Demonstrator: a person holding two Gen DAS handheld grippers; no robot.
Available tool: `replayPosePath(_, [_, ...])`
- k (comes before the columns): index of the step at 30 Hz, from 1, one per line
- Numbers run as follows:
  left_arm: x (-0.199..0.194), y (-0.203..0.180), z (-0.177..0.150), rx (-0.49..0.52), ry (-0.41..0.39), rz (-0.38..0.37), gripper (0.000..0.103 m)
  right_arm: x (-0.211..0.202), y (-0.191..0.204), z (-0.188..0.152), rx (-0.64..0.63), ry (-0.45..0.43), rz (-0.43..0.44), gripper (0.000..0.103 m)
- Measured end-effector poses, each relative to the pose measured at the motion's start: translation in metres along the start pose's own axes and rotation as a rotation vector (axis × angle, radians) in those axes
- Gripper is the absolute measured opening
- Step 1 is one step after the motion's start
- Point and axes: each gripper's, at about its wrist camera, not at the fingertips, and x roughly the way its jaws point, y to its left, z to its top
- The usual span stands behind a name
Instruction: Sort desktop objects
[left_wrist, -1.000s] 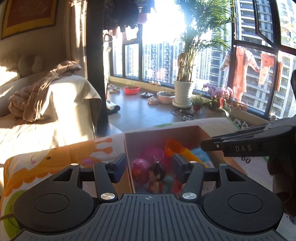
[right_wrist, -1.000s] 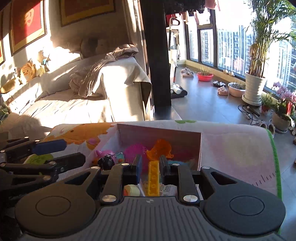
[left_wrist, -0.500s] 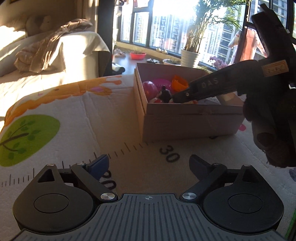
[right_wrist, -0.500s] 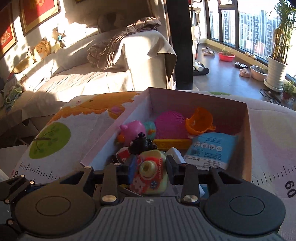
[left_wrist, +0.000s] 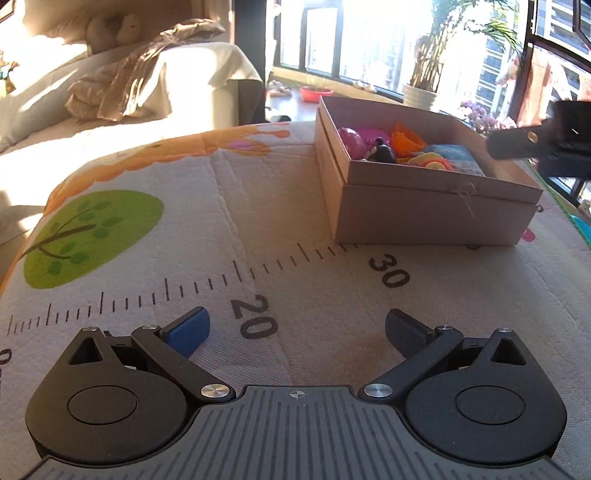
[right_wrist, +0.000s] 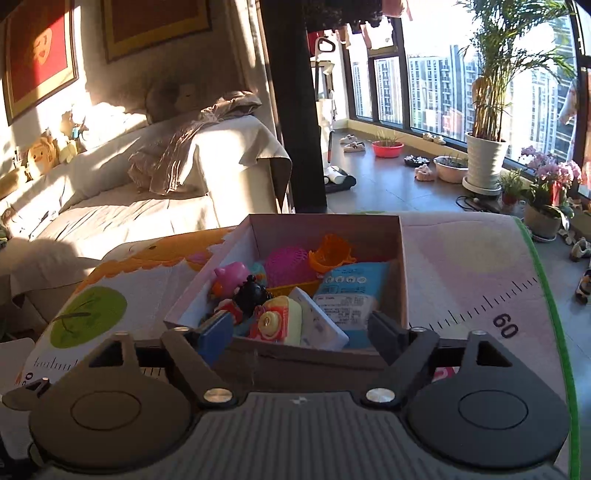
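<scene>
A brown cardboard box stands on the printed mat; it also shows in the right wrist view. It holds several toys: a pink ball, an orange cup, a blue packet, a black figure, a pink pig and a yellow toy camera. My left gripper is open and empty, low over the mat in front of the box. My right gripper is open and empty at the box's near wall, just behind the toy camera. It shows at the right edge in the left wrist view.
A sofa with a crumpled blanket stands behind the mat. A dark pillar rises behind the box. Potted plants and bowls stand on the floor by the windows. The mat's green edge runs at the right.
My right gripper has opened and let the toy camera go into the box, then drawn back. My left gripper has pulled back from the box and opened wider.
</scene>
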Motion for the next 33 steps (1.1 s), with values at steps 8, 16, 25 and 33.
replayPosePath(8, [0.002, -0.012, -0.01, 0.011, -0.072, 0.08, 0.103, 0.006, 0.018, -0.068, -0.048, 0.065, -0.173, 0.103])
replayPosePath(16, [0.003, -0.011, -0.011, 0.007, -0.075, 0.081, 0.103, 0.038, 0.004, -0.079, 0.041, 0.125, -0.259, 0.103])
replayPosePath(25, [0.001, -0.01, -0.012, 0.006, -0.076, 0.079, 0.103, 0.034, 0.007, -0.09, 0.045, 0.075, -0.289, 0.103])
replayPosePath(33, [0.001, -0.01, -0.012, 0.006, -0.076, 0.079, 0.103, 0.034, 0.007, -0.089, 0.045, 0.075, -0.289, 0.103])
